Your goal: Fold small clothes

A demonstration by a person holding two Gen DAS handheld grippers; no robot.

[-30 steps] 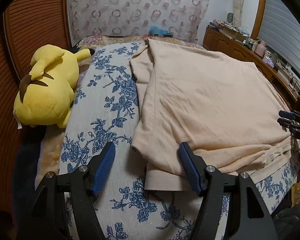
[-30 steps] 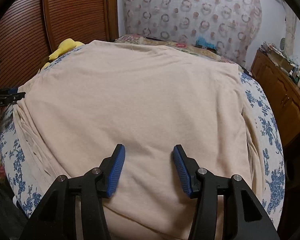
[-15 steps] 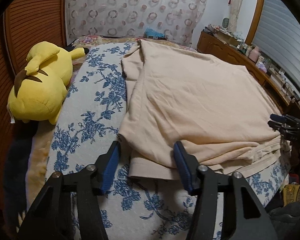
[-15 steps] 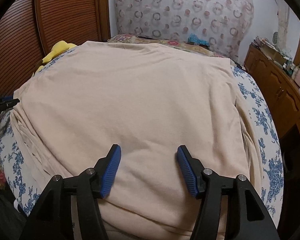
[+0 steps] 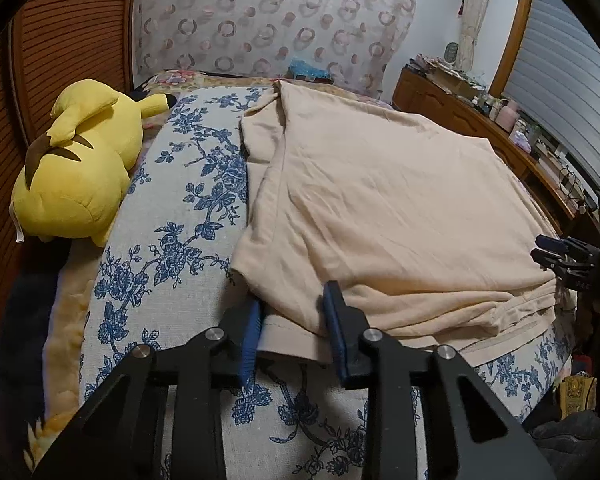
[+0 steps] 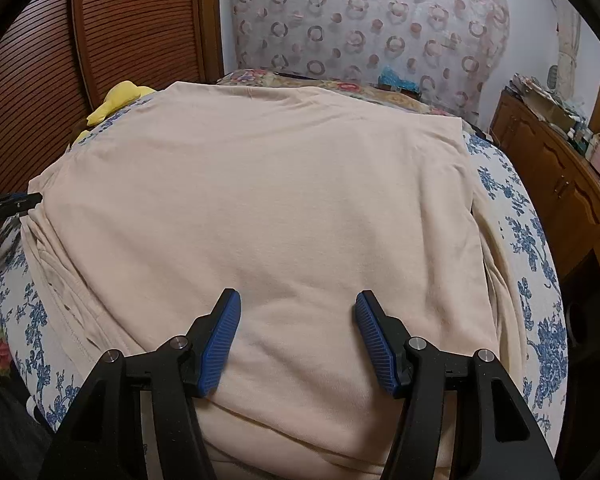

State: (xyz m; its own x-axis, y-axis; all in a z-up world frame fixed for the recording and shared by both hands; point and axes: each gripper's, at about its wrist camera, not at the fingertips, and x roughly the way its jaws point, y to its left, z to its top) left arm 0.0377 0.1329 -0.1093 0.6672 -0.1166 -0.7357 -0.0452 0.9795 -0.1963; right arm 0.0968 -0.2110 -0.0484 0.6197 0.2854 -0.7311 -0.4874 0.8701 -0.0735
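Note:
A beige shirt (image 5: 380, 208) lies spread on the blue-flowered bed cover (image 5: 172, 240), partly folded, with layered hems at its near edge. My left gripper (image 5: 294, 332) straddles the shirt's near left corner, and cloth lies between its blue pads, which stand apart. My right gripper (image 6: 298, 340) is open and hovers low over the shirt (image 6: 280, 208) at its near middle. The right gripper also shows at the right edge of the left wrist view (image 5: 556, 252). The left gripper's tip shows at the left edge of the right wrist view (image 6: 16, 202).
A yellow plush toy (image 5: 76, 168) lies at the bed's left side by the slatted wooden door (image 5: 60, 40). A wooden dresser (image 5: 480, 128) with clutter stands along the right. A ring-patterned curtain (image 6: 360, 28) hangs behind the bed.
My left gripper has moved forward onto the shirt's near left corner and its jaws have narrowed around the cloth. My right gripper has stayed open and drawn back slightly.

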